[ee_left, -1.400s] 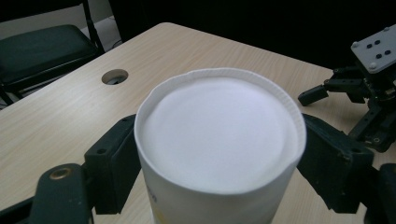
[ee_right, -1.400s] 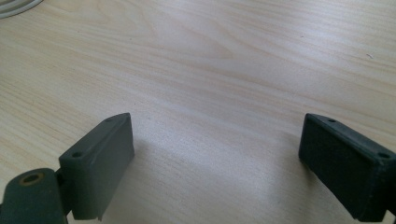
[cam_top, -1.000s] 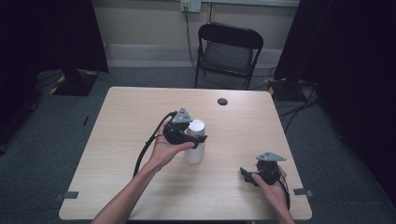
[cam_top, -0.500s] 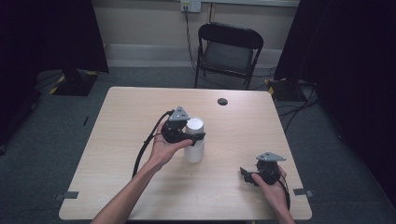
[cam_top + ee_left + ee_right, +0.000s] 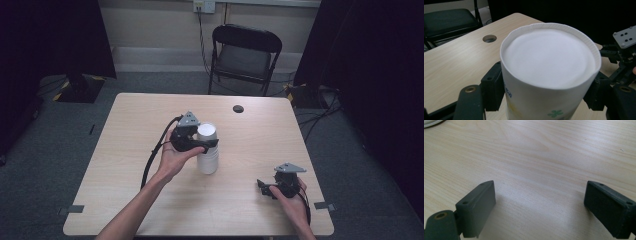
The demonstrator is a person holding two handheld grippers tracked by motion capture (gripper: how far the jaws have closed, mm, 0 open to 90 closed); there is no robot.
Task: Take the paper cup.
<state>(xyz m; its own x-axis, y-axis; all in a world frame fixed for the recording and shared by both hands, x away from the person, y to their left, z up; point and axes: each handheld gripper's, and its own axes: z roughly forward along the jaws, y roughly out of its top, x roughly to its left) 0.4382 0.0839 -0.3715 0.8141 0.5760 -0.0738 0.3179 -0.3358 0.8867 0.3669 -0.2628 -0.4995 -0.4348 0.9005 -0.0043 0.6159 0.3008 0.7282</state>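
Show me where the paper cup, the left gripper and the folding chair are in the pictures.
paper cup (image 5: 549,57): left gripper view, on its white upturned bottom.
left gripper (image 5: 206,145): high view, between its fingertips, at the cup's side.
folding chair (image 5: 243,61): high view, on its dark seat.

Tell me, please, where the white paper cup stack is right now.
In the high view, the white paper cup stack stands upside down near the middle of the light wooden table, clamped by the left hand-held gripper, with the right hand-held gripper resting apart.

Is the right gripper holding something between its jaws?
No, the right gripper has its jaws wide apart, with bare wooden table between them.
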